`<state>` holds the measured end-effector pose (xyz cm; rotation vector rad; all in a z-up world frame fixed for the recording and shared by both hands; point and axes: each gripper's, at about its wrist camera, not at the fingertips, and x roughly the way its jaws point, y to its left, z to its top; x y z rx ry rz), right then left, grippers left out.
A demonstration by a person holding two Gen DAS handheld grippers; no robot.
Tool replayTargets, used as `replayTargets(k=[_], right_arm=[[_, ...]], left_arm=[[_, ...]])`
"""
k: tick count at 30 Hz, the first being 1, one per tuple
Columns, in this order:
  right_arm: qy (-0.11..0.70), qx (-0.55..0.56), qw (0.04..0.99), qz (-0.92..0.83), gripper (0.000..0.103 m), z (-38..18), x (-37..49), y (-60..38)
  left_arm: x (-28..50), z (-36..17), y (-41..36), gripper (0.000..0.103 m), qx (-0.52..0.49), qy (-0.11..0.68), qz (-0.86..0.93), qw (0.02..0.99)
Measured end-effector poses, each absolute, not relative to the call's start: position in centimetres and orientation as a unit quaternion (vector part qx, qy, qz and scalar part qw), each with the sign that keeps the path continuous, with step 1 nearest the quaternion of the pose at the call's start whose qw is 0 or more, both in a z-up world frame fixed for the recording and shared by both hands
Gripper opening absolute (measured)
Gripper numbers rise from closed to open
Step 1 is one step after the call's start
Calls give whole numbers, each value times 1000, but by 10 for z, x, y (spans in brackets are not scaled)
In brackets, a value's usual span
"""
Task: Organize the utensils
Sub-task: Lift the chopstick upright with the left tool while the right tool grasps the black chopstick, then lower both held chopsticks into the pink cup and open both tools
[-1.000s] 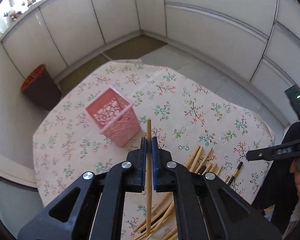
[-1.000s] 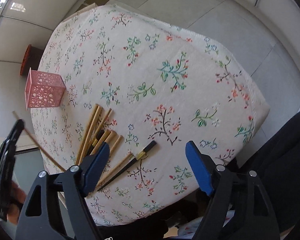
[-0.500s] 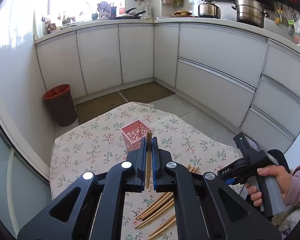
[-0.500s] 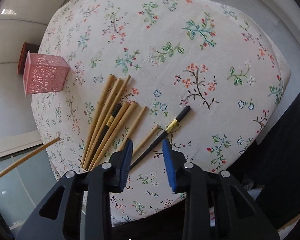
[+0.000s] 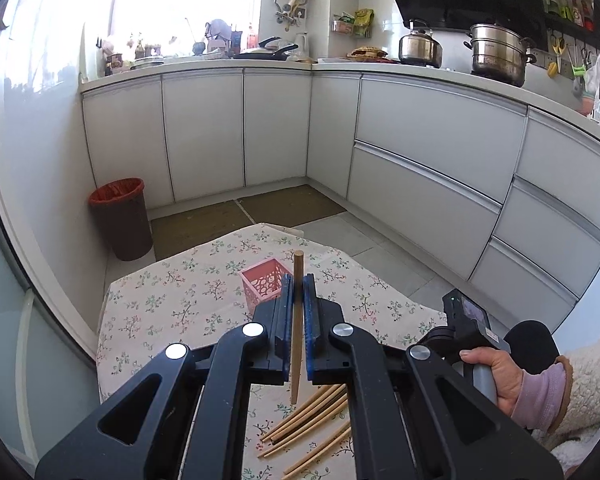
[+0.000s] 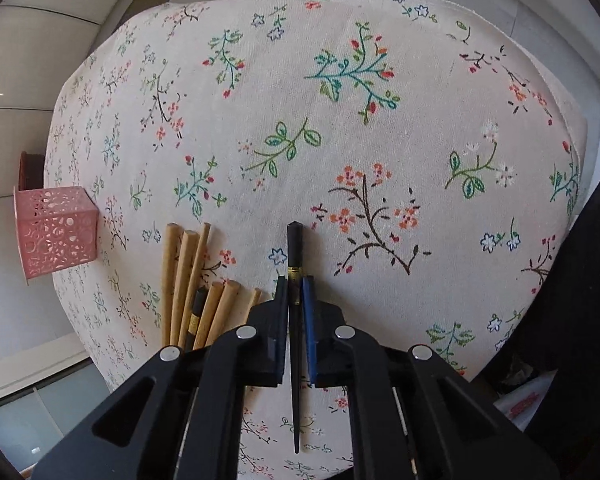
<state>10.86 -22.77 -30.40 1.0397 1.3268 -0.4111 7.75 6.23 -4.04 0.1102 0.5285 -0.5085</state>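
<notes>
So the floral tablecloth [image 6: 380,128] covered the whole table and basically filled the right wrist view, with white kitchen cabinets [image 5: 420,152] wrapping around behind it in the left wrist view and a brown trash bin [image 5: 122,220] with a red liner standing on the floor by the far left corner of the table. Next biggest was the pink perforated basket [image 5: 264,284], sitting upright on the cloth toward the far side; from the right wrist view it sat at the left edge of the table [image 6: 54,232], well apart from the utensils. A bunch of wooden chopsticks [image 6: 188,280] lay loose on the cloth side by side, with a dark one mixed in among them, just to the left of the right gripper. The left gripper [image 5: 298,304] was clamped on a single wooden chopstick [image 5: 297,320], held up off the table with its blunt end sticking out past the fingertips, lined up in front of the basket. The right gripper [image 6: 295,300] was closed on a black chopstick [image 6: 294,256] with a gold band, its thick end poking forward over the cloth; whether that end touched the cloth couldn't be told.
</notes>
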Motion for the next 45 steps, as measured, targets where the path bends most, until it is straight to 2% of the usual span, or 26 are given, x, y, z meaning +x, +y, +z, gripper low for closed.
replayTargets(k=[11,23,30,36,45], right_arm=[[516,383,763,-71,7,-211,92,-236],[365,313,876,19,7,-43,93,-250],[302,257,917,50,7,25,130,-237],[289,214,930,76,7,36,177,-205],[293,156,938,99,7,-3,241,-156]], left_arm=[[68,-18,55,4,36,248,-225,942],[89,21,25,4,6,241,-204,949],[123,45,16,4,-22,219,-175,960],[156,49,18,4,-52,201,-146,967],[213,3,26,4,-80,222,-100,967]])
